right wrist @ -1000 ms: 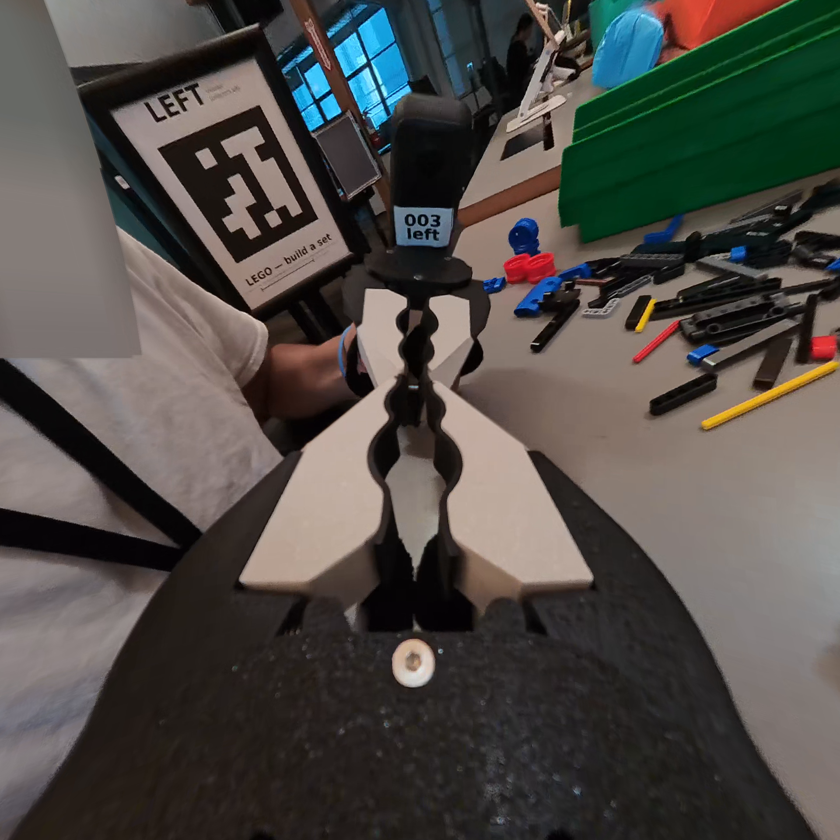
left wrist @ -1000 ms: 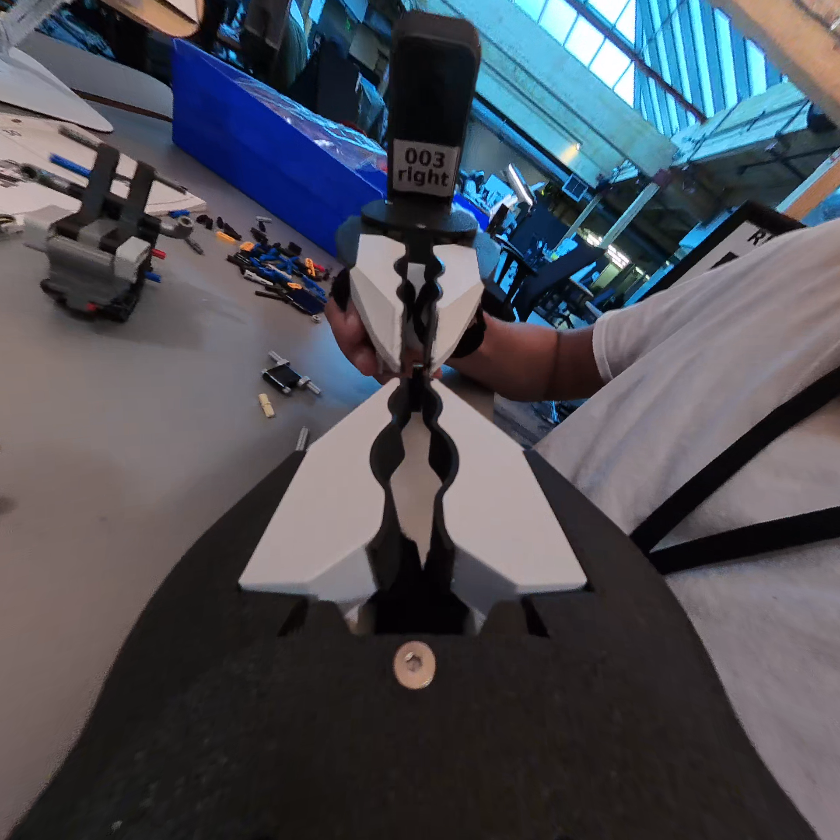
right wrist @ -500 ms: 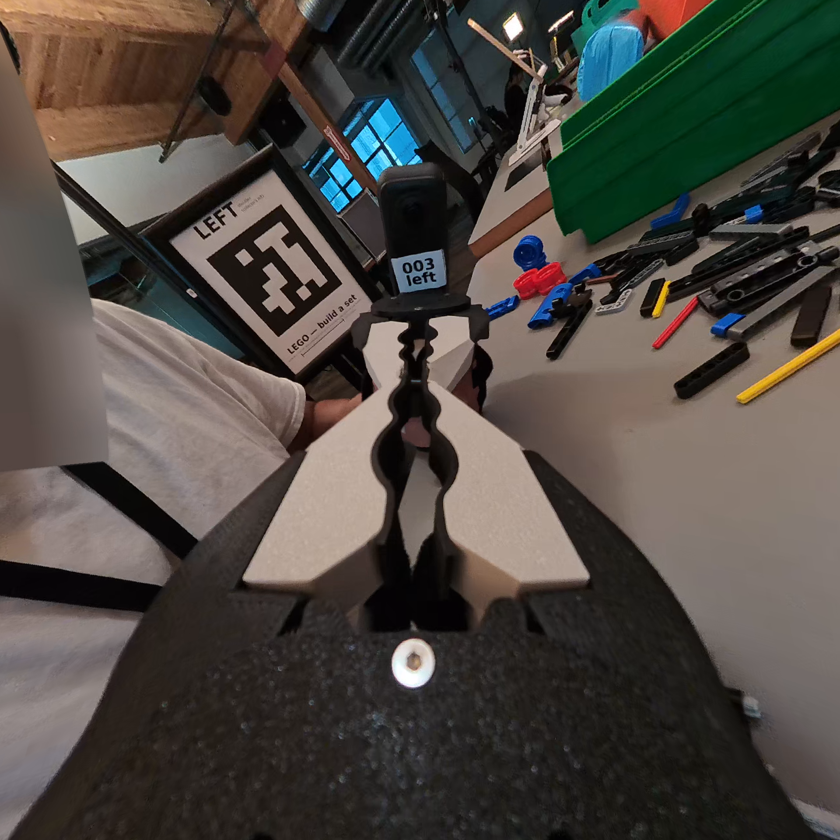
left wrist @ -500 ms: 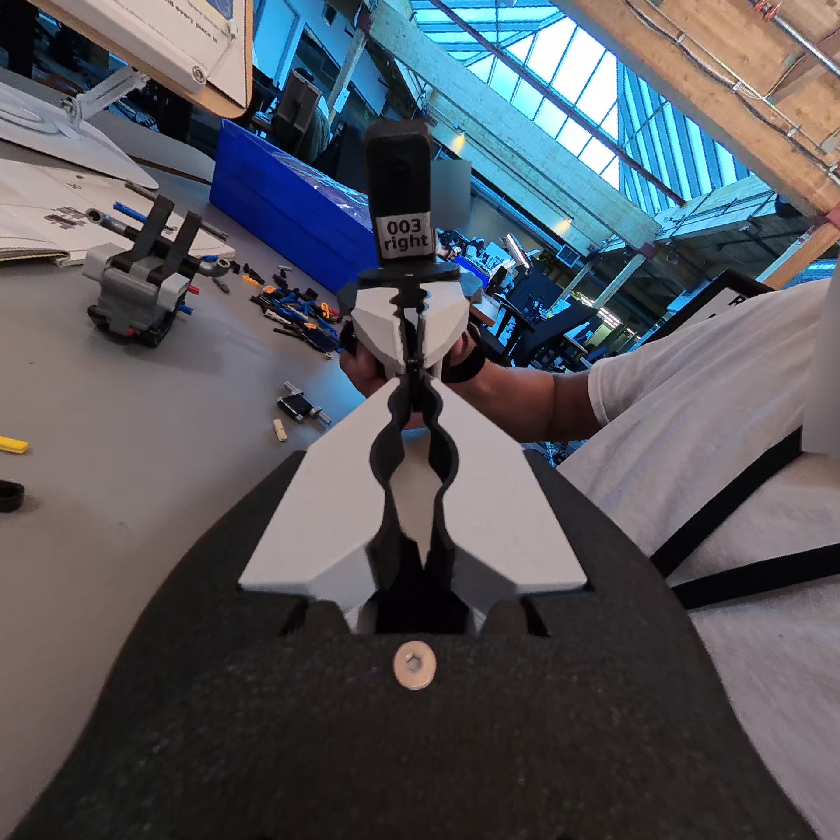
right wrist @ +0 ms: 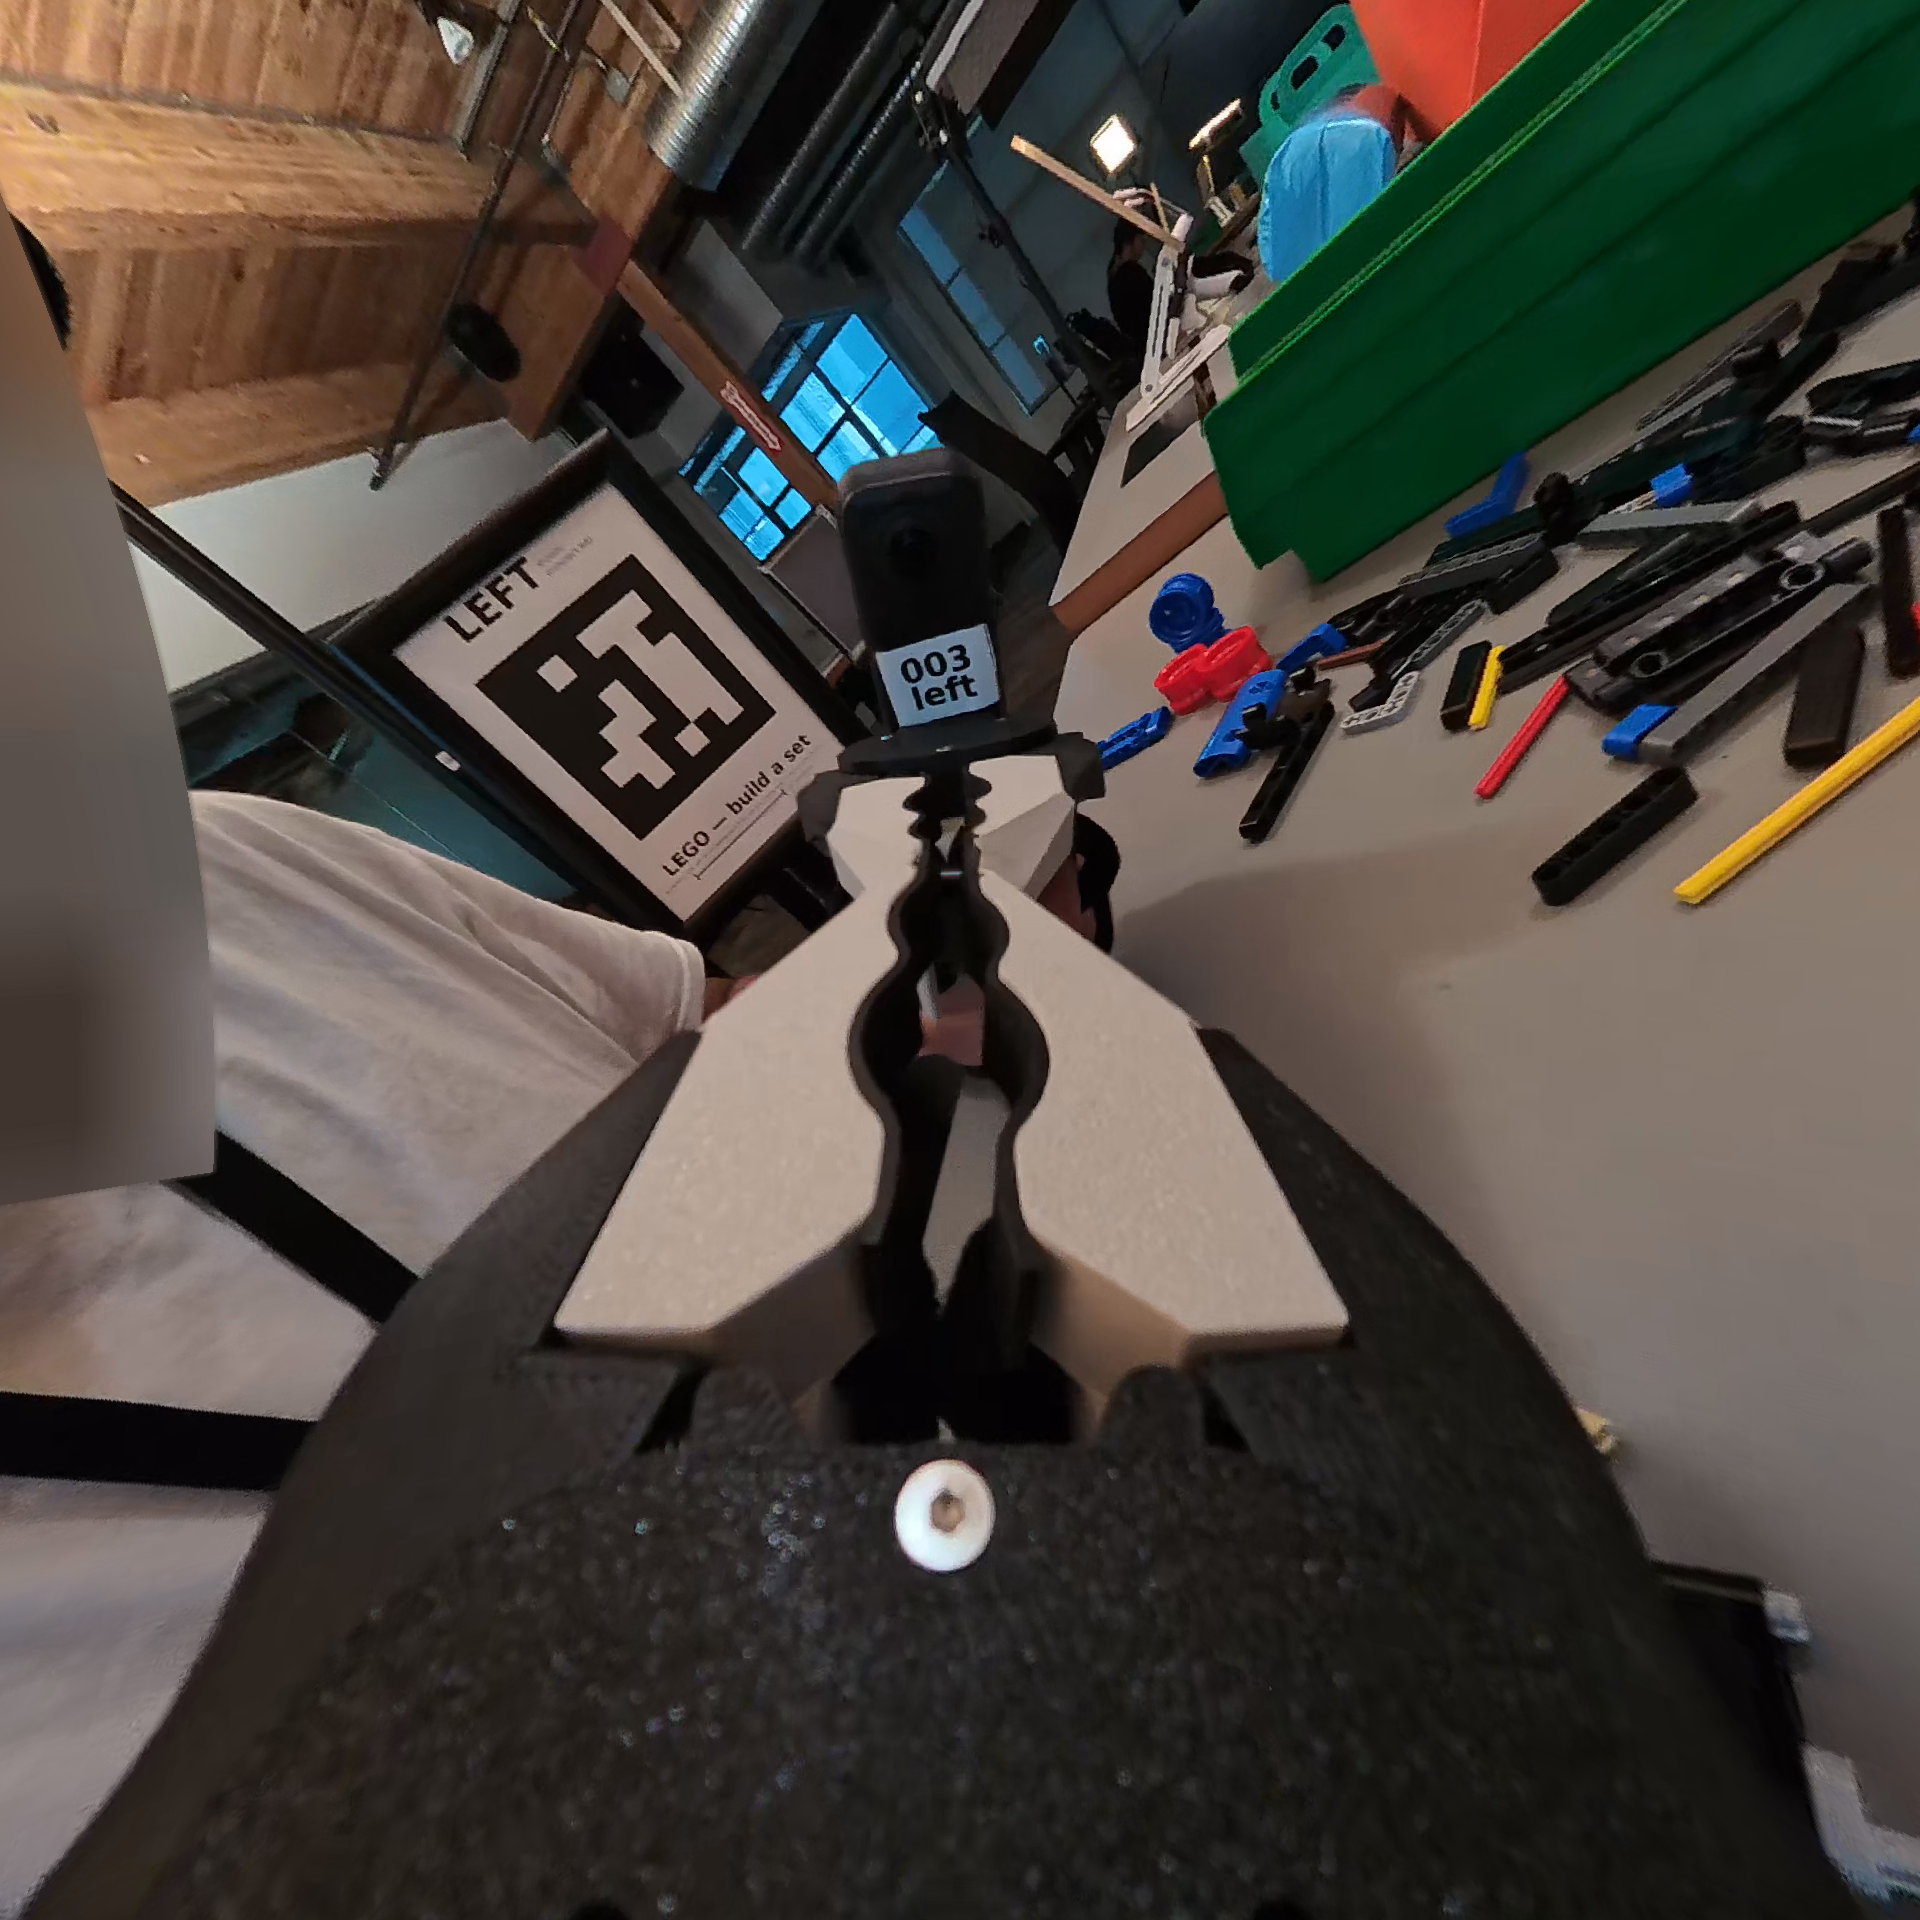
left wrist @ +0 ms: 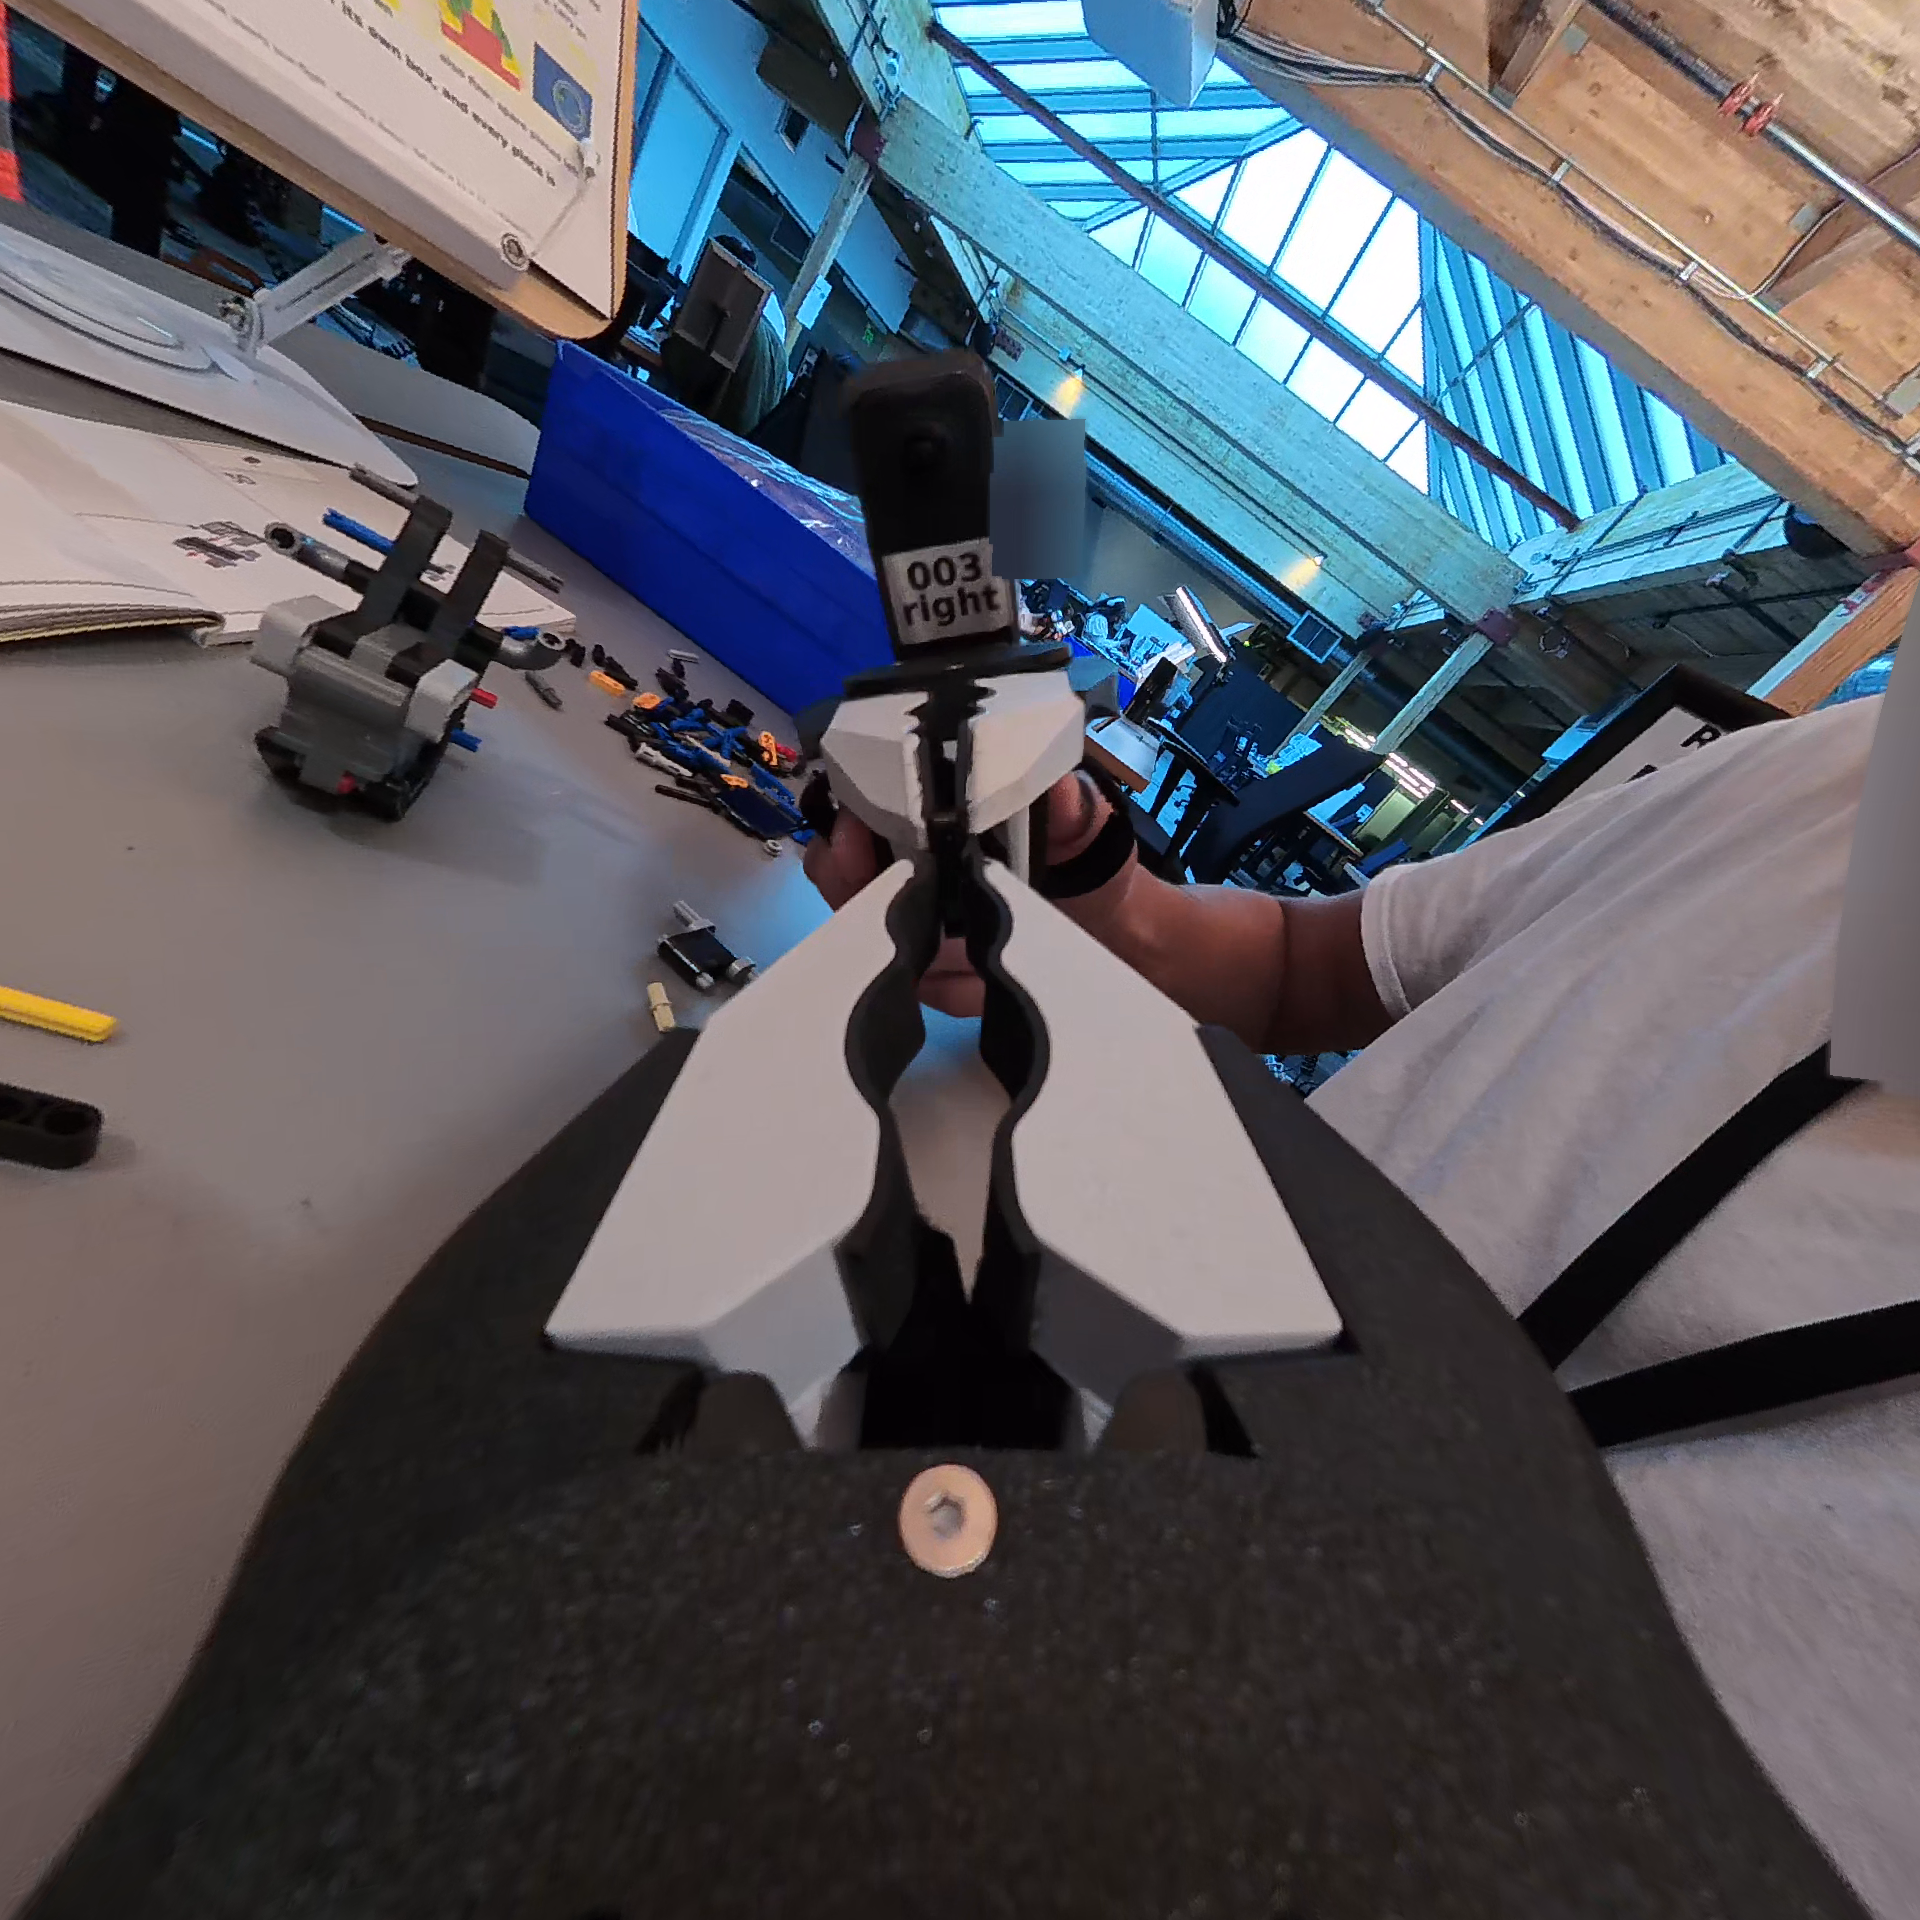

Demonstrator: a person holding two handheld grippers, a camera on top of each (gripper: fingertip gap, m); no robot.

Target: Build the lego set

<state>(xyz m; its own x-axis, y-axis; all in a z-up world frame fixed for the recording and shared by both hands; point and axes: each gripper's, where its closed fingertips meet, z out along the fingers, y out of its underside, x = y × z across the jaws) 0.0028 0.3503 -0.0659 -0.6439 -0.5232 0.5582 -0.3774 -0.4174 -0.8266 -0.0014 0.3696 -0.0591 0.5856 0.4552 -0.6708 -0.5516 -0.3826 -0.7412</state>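
Observation:
My left gripper (left wrist: 948, 883) and my right gripper (right wrist: 945, 878) are both shut and empty, held above the grey table (left wrist: 260, 1039), pointing at each other with their tips meeting. The right gripper also shows in the left wrist view (left wrist: 940, 805), held by a hand. The left gripper also shows in the right wrist view (right wrist: 940, 831). A partly built grey and black lego model (left wrist: 364, 686) stands on the table to the left. Small loose pieces (left wrist: 717, 748) lie beyond it. Long beams and axles (right wrist: 1662, 644) lie in a pile in the right wrist view.
An open instruction booklet (left wrist: 125, 540) and a blue bin (left wrist: 707, 561) lie behind the model. A small black and grey piece (left wrist: 704, 954), a yellow axle (left wrist: 52, 1013) and a black beam (left wrist: 47, 1127) lie nearby. A green bin (right wrist: 1558, 343) and a marker sign (right wrist: 623, 696) stand beyond. Less than 4 cm separates the two grippers' tips. From either gripper's tips it is about 15 cm to the yellow axle (left wrist: 52, 1013). Look for it in the right wrist view (right wrist: 1714, 867) too.
Both grippers have tilted upward, so more ceiling shows, and each looks a little farther from the other's camera. They stay shut and tip to tip.

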